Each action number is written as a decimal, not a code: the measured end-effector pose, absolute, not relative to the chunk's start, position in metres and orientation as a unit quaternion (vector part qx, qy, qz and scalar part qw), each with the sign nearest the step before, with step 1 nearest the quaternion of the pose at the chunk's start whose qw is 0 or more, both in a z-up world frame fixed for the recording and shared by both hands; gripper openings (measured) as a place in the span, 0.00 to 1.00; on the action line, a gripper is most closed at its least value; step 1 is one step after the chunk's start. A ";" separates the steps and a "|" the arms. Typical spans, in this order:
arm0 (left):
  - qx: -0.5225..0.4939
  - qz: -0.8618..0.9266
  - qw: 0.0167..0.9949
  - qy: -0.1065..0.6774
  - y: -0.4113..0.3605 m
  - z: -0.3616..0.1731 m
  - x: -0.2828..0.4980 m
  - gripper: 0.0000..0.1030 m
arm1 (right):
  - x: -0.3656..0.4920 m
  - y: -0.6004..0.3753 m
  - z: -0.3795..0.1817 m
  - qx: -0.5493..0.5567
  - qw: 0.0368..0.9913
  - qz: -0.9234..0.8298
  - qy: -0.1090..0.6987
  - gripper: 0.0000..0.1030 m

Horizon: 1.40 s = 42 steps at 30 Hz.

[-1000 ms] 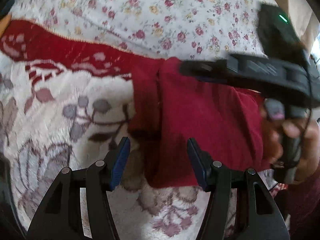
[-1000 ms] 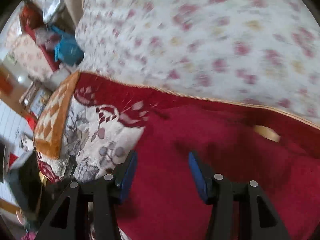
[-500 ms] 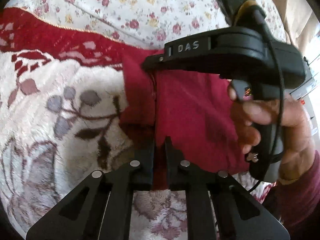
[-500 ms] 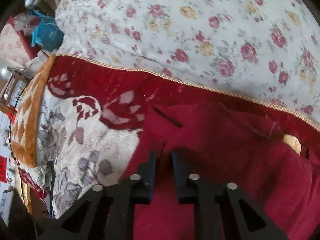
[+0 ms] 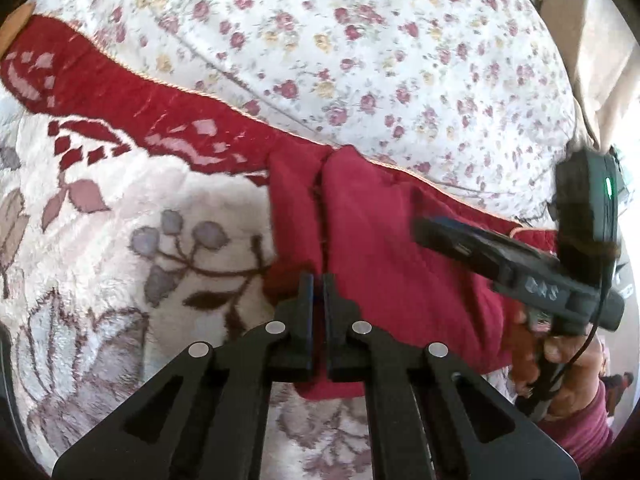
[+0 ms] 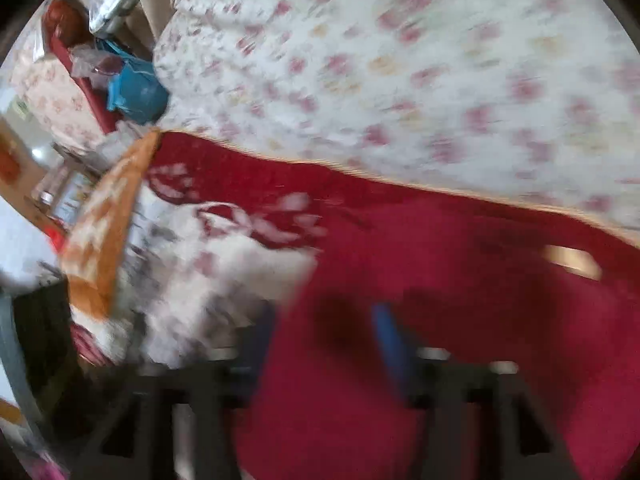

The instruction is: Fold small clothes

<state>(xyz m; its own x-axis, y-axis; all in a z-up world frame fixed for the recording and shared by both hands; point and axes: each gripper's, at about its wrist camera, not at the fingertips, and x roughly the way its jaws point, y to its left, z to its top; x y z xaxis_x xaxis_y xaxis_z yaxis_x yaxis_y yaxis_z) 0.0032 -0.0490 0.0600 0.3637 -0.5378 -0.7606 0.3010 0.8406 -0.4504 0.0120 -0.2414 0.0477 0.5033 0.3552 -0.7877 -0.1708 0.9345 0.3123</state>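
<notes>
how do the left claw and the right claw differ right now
The left claw has its jaws shut, pinching the near edge of the red garment; the right claw stands apart, jaws opening, nothing pinched. The left claw shows sharp in its own view; the right claw is motion-blurred in its view. Both are black, point down at the same red garment, and hang over the floral blanket.

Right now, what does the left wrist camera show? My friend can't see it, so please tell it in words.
The left gripper is shut on the edge of a dark red cloth lying on a flowery blanket. At the right, a hand holds the right gripper over the cloth, its jaws opening. A sheet with small roses lies behind.
</notes>
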 end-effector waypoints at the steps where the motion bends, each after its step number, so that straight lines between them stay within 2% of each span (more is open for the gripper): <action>1: -0.112 -0.257 0.819 0.501 -0.052 0.062 0.000 0.01 | -0.004 -0.259 0.051 0.082 0.869 0.134 0.469 0.56; 6: -0.084 -0.255 0.821 0.504 -0.064 0.056 -0.007 0.09 | -0.078 -0.363 0.054 0.073 0.885 0.002 0.459 0.56; 8: -0.080 -0.259 0.815 0.512 -0.067 0.053 -0.008 0.21 | -0.112 -0.400 0.054 0.111 0.883 -0.024 0.455 0.56; 9: -0.081 -0.262 0.811 0.516 -0.067 0.050 -0.008 0.33 | -0.127 -0.412 0.053 0.125 0.882 -0.029 0.453 0.56; 10: -0.082 -0.264 0.809 0.518 -0.067 0.050 -0.010 0.41 | -0.143 -0.421 0.051 0.135 0.880 -0.035 0.453 0.56; 17: -0.061 -0.261 0.805 0.529 -0.079 0.039 -0.019 0.42 | -0.195 -0.427 0.027 0.179 0.869 -0.013 0.461 0.55; 18: -0.059 -0.258 0.804 0.532 -0.079 0.036 -0.019 0.42 | -0.194 -0.423 0.020 0.180 0.864 -0.007 0.471 0.50; 19: -0.059 -0.255 0.805 0.533 -0.079 0.035 -0.020 0.42 | -0.193 -0.419 0.013 0.171 0.861 -0.007 0.478 0.35; 22: -0.058 -0.247 0.809 0.530 -0.076 0.036 -0.023 0.42 | -0.194 -0.409 0.012 0.122 0.872 -0.021 0.475 0.12; 27: -0.031 -0.222 0.828 0.513 -0.075 0.037 -0.027 0.42 | -0.205 -0.420 0.021 0.082 0.870 -0.046 0.483 0.09; 30: -0.035 -0.215 0.833 0.509 -0.073 0.039 -0.026 0.42 | -0.208 -0.421 0.007 0.080 0.863 -0.052 0.497 0.09; 34: -0.028 -0.203 0.842 0.500 -0.070 0.042 -0.026 0.42 | -0.216 -0.422 0.028 0.089 0.869 -0.047 0.484 0.10; 36: -0.028 -0.199 0.845 0.496 -0.070 0.043 -0.025 0.42 | -0.219 -0.428 0.044 0.100 0.874 -0.068 0.470 0.28; 37: -0.027 -0.198 0.845 0.496 -0.071 0.044 -0.025 0.42 | -0.222 -0.431 0.054 0.111 0.882 -0.077 0.452 0.41; 38: -0.026 -0.197 0.846 0.495 -0.072 0.044 -0.025 0.42 | -0.222 -0.430 0.062 0.124 0.887 -0.079 0.438 0.45; 42: -0.013 -0.192 0.850 0.491 -0.079 0.044 -0.025 0.42 | -0.197 -0.417 0.070 0.162 0.889 -0.013 0.428 0.45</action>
